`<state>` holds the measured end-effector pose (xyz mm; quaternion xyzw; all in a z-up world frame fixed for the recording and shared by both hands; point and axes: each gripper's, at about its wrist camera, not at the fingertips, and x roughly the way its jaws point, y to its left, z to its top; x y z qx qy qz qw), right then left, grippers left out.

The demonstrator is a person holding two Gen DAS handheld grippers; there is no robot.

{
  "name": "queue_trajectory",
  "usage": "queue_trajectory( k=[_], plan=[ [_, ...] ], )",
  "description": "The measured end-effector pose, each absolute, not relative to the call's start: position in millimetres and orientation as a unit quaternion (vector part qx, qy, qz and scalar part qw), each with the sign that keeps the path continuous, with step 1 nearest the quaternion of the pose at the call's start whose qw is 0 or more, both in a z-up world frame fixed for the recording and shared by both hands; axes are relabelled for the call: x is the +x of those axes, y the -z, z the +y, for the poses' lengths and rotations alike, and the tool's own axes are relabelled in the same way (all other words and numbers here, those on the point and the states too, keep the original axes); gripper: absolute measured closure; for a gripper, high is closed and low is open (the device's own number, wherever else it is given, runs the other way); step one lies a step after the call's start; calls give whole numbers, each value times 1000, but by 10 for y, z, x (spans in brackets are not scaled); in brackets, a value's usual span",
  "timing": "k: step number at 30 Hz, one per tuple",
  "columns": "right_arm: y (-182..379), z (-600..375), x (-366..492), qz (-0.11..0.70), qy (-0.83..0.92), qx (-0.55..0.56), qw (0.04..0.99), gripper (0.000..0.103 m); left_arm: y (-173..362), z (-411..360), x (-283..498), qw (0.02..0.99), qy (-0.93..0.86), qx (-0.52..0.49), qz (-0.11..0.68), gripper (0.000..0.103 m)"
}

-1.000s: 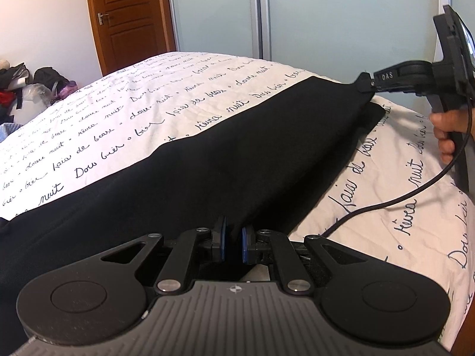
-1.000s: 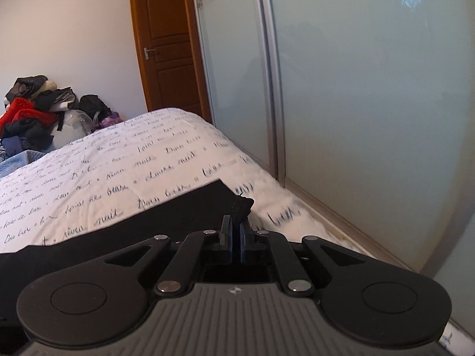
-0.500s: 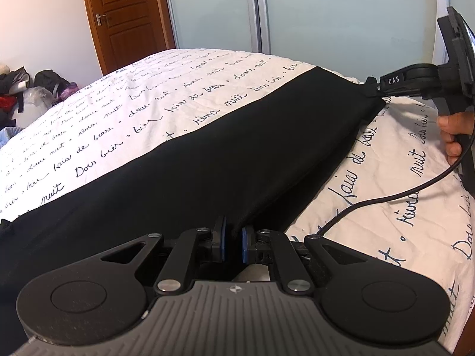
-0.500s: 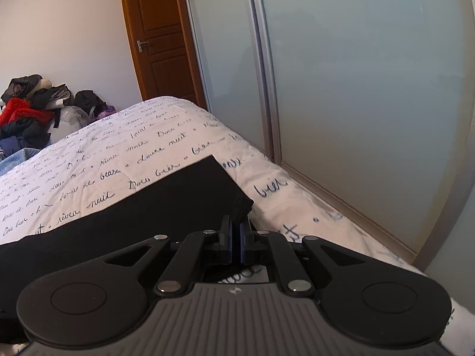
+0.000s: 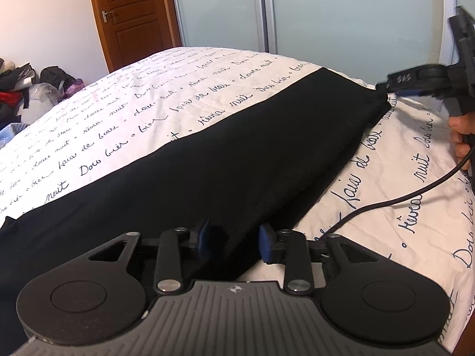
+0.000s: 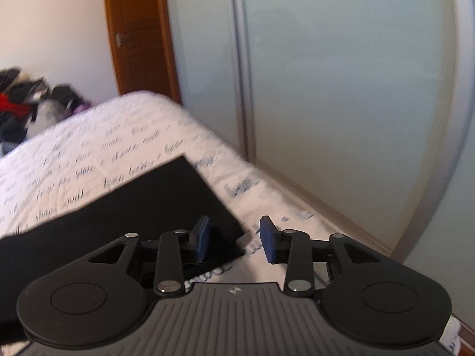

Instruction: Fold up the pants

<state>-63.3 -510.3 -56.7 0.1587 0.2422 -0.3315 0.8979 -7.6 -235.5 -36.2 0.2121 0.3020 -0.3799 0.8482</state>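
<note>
The black pants (image 5: 207, 160) lie flat on the bed (image 5: 400, 207) as one long folded band. The band runs from the near side of the bed to the far corner beside the sliding wardrobe doors (image 5: 341, 14).

Left gripper (image 5: 234, 241): jaws opening. The near edge of the pants lies between the blue pads (image 5: 265, 243), which no longer press on it.

Right gripper (image 6: 234, 237): jaws opening. A corner of the pants lies between the spread fingers; the fabric rests on the bed, not pinched. In the left wrist view this gripper sits at the far end of the band, held by a hand (image 5: 461, 136), with a black cable (image 5: 400, 198) trailing across the printed bedcover.

The right wrist view is motion-blurred. A wooden door (image 5: 133, 14) and a pile of clothes (image 5: 20, 89) stand beyond the bed's far edge.
</note>
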Motion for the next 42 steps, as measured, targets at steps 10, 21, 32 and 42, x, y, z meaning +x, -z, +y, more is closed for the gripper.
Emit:
queue_trajectory(
  k=[10, 21, 32, 42],
  plan=[
    [650, -4851, -322, 302, 210, 146, 918, 67, 241, -2299, -137, 855, 379, 197, 294, 51],
    [511, -5095, -887, 226, 224, 317, 893, 43, 225, -2302, 57, 875, 341, 186, 288, 24],
    [930, -5194, -761, 228, 118, 469, 845, 43, 294, -2298, 120, 872, 337, 176, 307, 27],
    [1171, -5489, -663, 136, 134, 523, 831, 76, 276, -2391, 107, 874, 336, 184, 298, 27]
  ],
)
